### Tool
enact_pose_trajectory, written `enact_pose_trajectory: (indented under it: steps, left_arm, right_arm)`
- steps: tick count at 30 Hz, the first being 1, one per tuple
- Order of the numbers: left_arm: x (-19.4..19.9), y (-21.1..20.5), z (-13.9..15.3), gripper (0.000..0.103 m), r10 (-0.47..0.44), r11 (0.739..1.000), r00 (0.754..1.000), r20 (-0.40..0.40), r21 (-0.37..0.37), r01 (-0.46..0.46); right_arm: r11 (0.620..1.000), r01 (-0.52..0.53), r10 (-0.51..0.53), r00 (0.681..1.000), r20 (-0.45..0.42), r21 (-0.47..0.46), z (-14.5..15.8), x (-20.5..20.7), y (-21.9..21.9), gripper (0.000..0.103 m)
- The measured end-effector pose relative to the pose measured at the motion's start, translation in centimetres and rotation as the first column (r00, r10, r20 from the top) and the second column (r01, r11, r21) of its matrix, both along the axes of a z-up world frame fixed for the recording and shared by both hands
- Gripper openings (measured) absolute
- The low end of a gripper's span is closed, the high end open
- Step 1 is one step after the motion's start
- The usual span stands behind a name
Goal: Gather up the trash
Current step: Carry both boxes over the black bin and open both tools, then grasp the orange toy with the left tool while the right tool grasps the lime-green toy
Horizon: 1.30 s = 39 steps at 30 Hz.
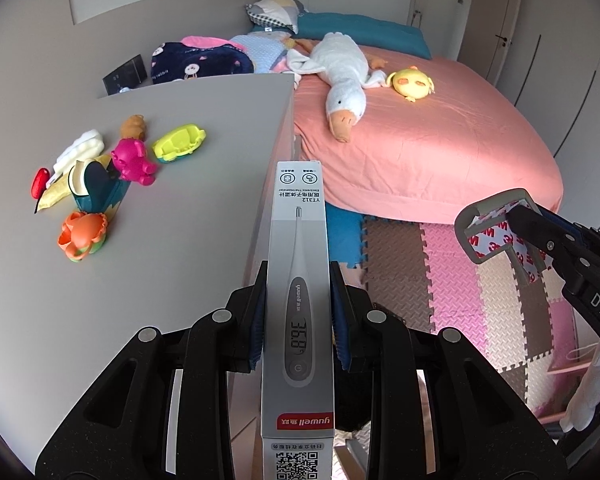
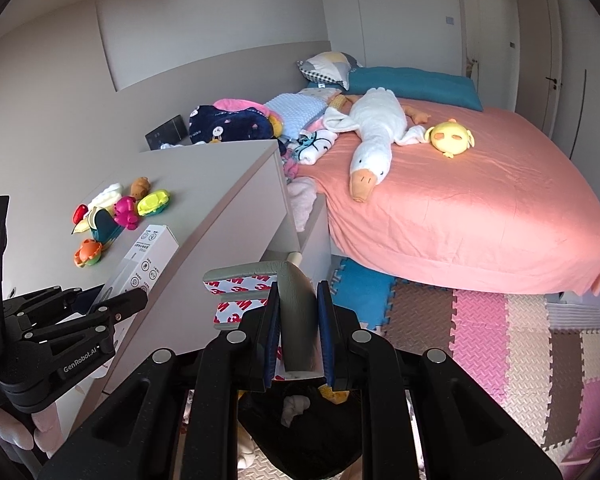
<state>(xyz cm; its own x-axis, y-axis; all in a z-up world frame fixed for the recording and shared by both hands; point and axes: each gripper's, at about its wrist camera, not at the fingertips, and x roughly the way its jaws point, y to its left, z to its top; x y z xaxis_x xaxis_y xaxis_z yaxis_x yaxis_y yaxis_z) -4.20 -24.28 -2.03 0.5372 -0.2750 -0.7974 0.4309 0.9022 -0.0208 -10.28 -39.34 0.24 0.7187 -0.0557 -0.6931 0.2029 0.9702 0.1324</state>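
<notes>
My left gripper (image 1: 299, 280) is shut on a long white thermometer box (image 1: 298, 264), held out past the edge of the grey cabinet top (image 1: 160, 240). The box also shows in the right wrist view (image 2: 140, 256), with the left gripper (image 2: 128, 300) around it. My right gripper (image 2: 299, 300) is shut on a grey foam corner guard (image 2: 292, 304) with red-and-white adhesive backing. The guard and right gripper fingers (image 1: 540, 236) show at the right of the left wrist view. Below the right gripper a dark bag opening (image 2: 300, 432) holds crumpled white scraps.
Several small plastic toys (image 1: 112, 176) lie on the cabinet top at left. A bed with a pink sheet (image 1: 440, 140) carries a white goose plush (image 1: 340, 80) and a yellow plush (image 1: 412, 82). Foam puzzle mats (image 1: 460, 280) cover the floor.
</notes>
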Motion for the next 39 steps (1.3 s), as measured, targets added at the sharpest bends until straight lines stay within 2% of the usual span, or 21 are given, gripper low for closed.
enact_pose_trajectory:
  steps: [2, 3, 4, 5, 6, 7, 11, 18, 27, 30, 35, 39]
  left_arm:
    - [0.2, -0.3, -0.7, 0.028, -0.019, 1.000, 0.999, -0.038, 0.007, 0.019]
    - [0.2, -0.7, -1.2, 0.031, -0.035, 0.999, 0.997, -0.065, 0.013, 0.036]
    - [0.2, -0.8, -1.6, 0.051, -0.043, 0.999, 0.995, -0.087, 0.014, 0.045]
    - [0.2, -1.0, -1.8, 0.078, -0.046, 0.999, 0.994, -0.099, 0.017, 0.047]
    - [0.0, -1.1, -1.8, 0.086, -0.045, 0.999, 0.995, -0.090, 0.022, 0.047]
    - [-0.3, -1.1, -1.6, 0.086, -0.045, 0.999, 0.997, -0.063, 0.024, 0.047]
    - [-0.3, -0.7, -0.8, 0.086, -0.032, 0.999, 0.999, -0.013, 0.043, 0.032]
    - [0.6, 0.6, -0.7, 0.086, 0.001, 0.999, 1.000, -0.011, 0.042, -0.001]
    - [1.6, 3.7, -0.8, 0.086, 0.067, 0.996, 0.998, -0.001, 0.057, -0.067]
    - [2.2, 5.1, -0.8, 0.086, 0.100, 0.994, 0.995, -0.001, 0.053, -0.100]
    - [3.2, 7.3, -0.9, 0.086, 0.148, 0.988, 0.989, -0.006, 0.051, -0.147]
    - [4.0, 9.2, -1.0, 0.086, 0.181, 0.983, 0.983, -0.012, 0.040, -0.180]
  right_arm:
    - [1.000, 0.012, -0.011, 0.999, -0.053, 0.005, -0.8, 0.8, -0.4, 0.019]
    - [1.000, 0.024, -0.023, 0.996, -0.085, 0.009, -1.2, 1.2, -0.7, 0.024]
    - [0.999, 0.042, -0.040, 0.994, -0.105, 0.018, -1.5, 1.4, -1.0, 0.033]
    - [0.998, 0.057, -0.054, 0.992, -0.112, 0.030, -1.7, 1.5, -1.4, 0.037]
    - [0.997, 0.070, -0.065, 0.992, -0.111, 0.037, -1.6, 1.5, -1.7, 0.045]
    - [0.996, 0.081, -0.076, 0.992, -0.100, 0.040, -1.5, 1.4, -1.9, 0.053]
    - [0.994, 0.096, -0.092, 0.994, -0.061, 0.050, -0.8, 0.9, -2.4, 0.055]
    - [0.995, 0.077, -0.075, 0.996, -0.040, 0.069, -0.8, 1.4, -1.8, 0.055]
    - [0.996, -0.021, 0.023, 0.999, -0.031, 0.081, -1.1, 3.5, 1.6, 0.055]
    - [0.995, -0.055, 0.058, 0.998, -0.035, 0.082, -1.2, 4.3, 2.9, 0.061]
    - [0.992, -0.099, 0.103, 0.994, -0.038, 0.082, -1.4, 5.6, 4.8, 0.062]
    - [0.988, -0.126, 0.130, 0.991, -0.040, 0.086, -1.5, 6.8, 6.1, 0.072]
